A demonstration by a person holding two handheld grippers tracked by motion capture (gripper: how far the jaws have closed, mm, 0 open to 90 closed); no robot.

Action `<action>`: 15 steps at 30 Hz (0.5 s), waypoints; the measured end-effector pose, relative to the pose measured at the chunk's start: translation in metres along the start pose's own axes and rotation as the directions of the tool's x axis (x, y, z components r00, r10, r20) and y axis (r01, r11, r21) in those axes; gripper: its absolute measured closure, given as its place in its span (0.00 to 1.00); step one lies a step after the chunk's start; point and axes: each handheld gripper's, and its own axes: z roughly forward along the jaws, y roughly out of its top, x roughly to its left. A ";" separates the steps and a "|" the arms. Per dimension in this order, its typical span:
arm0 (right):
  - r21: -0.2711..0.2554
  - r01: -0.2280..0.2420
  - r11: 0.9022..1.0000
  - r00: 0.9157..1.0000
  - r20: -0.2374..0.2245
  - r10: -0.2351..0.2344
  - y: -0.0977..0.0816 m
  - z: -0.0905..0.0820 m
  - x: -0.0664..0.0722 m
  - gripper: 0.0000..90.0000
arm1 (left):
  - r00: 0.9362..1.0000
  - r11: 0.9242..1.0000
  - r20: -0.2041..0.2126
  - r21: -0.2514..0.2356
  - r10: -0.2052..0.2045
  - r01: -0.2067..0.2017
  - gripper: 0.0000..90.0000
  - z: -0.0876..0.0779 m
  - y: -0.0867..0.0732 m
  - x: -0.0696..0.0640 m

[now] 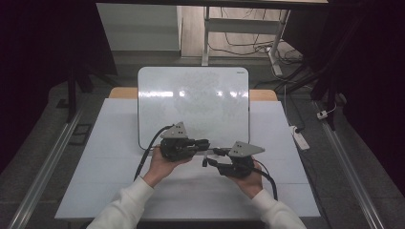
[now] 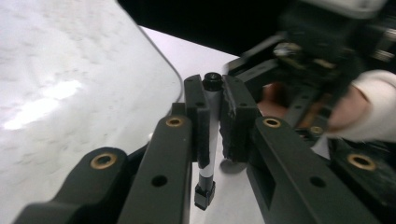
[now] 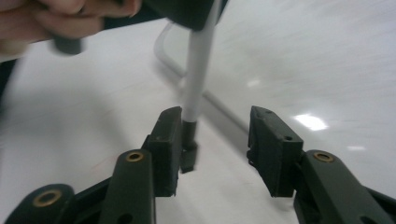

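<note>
- Marker (image 2: pixel 208 133) is the thing in hand: a slim white pen with a dark tip at one end and a black cap at the other, hanging over the surface (image 1: pixel 110 157) just in front of the near edge of the whiteboard (image 1: pixel 191 100).
- Left gripper (image 2: pixel 212 121): my jaws here are pressed onto the marker's white barrel from both sides, with the dark tip poking out past them. In the high view this gripper (image 1: pixel 203 143) points toward the other one.
- Right gripper (image 3: pixel 212 140): my jaws here stand spread. The marker's capped end (image 3: pixel 189 140) sits between them, close against one pad, with a clear gap to the other, so I am not pinching it. In the high view this gripper (image 1: pixel 210 160) meets the left one nose to nose.
- Step, as I judge it: a handover between my hands, or the cap being worked; I cannot tell which.
- Next move calls for backing the right jaws straight off the cap without knocking it, then turning the left hand to bring the tip to the whiteboard.
</note>
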 end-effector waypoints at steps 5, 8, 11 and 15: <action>-0.029 0.037 0.999 0.985 0.169 -0.032 -0.002 0.002 0.022 0.60 | 0.997 0.999 -0.060 -0.020 -0.040 0.039 0.91 0.003 -0.003 -0.001; -0.038 0.042 0.998 0.977 0.210 -0.033 -0.002 0.008 0.030 0.63 | 0.995 0.998 -0.085 -0.034 -0.054 0.051 0.91 0.005 -0.003 -0.003; -0.039 0.036 0.999 0.973 0.230 -0.026 -0.002 0.012 0.032 0.69 | 0.993 0.997 -0.099 -0.045 -0.061 0.057 0.91 0.007 -0.004 -0.004; -0.037 0.039 0.999 0.968 0.250 -0.029 -0.001 0.014 0.033 0.77 | 0.992 0.996 -0.099 -0.049 -0.077 0.073 0.91 0.011 -0.005 -0.006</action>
